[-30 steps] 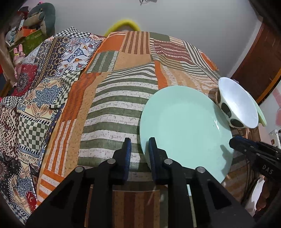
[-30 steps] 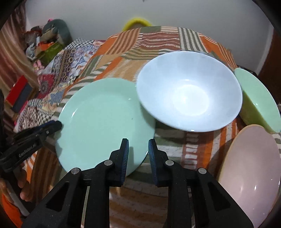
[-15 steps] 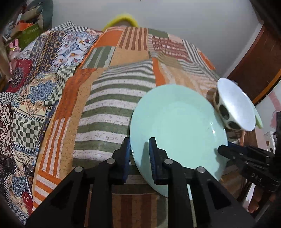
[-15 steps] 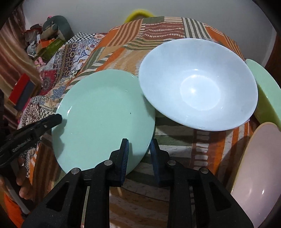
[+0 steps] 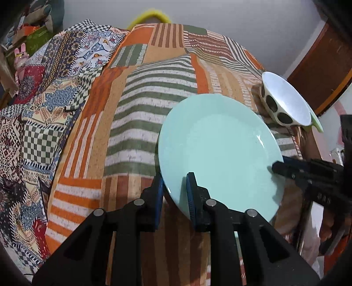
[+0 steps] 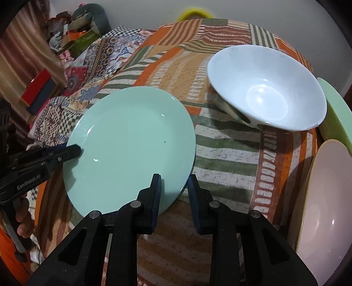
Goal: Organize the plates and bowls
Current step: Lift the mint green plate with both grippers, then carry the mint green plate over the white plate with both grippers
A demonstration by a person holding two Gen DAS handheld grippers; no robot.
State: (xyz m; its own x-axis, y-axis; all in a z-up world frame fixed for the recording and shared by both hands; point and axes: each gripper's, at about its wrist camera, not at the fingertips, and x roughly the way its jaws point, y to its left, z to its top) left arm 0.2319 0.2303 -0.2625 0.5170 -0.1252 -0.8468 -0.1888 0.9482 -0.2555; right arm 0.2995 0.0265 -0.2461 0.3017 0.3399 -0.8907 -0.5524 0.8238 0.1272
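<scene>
A mint green plate [image 5: 217,149] [image 6: 132,145] is held tilted above the patchwork cloth. My left gripper [image 5: 175,193] is shut on the plate's near rim. My right gripper [image 6: 173,193] is shut on the plate's other rim; it shows in the left wrist view as a black finger [image 5: 286,169] over the plate's right edge. A white bowl with dark spots outside [image 6: 268,88] [image 5: 283,103] sits on the cloth to the right. A green bowl [image 6: 336,110] and a pink plate [image 6: 325,215] lie at the far right.
A striped patchwork cloth [image 5: 143,105] covers the table. Cluttered shelves and toys [image 6: 72,33] stand at the left rear. A yellow object [image 5: 151,15] peeks over the far edge. A wooden door [image 5: 321,61] is at right.
The green plate has risen off the cloth and tilted, carried by both grippers. It has moved away from the white bowl, which has stayed in place.
</scene>
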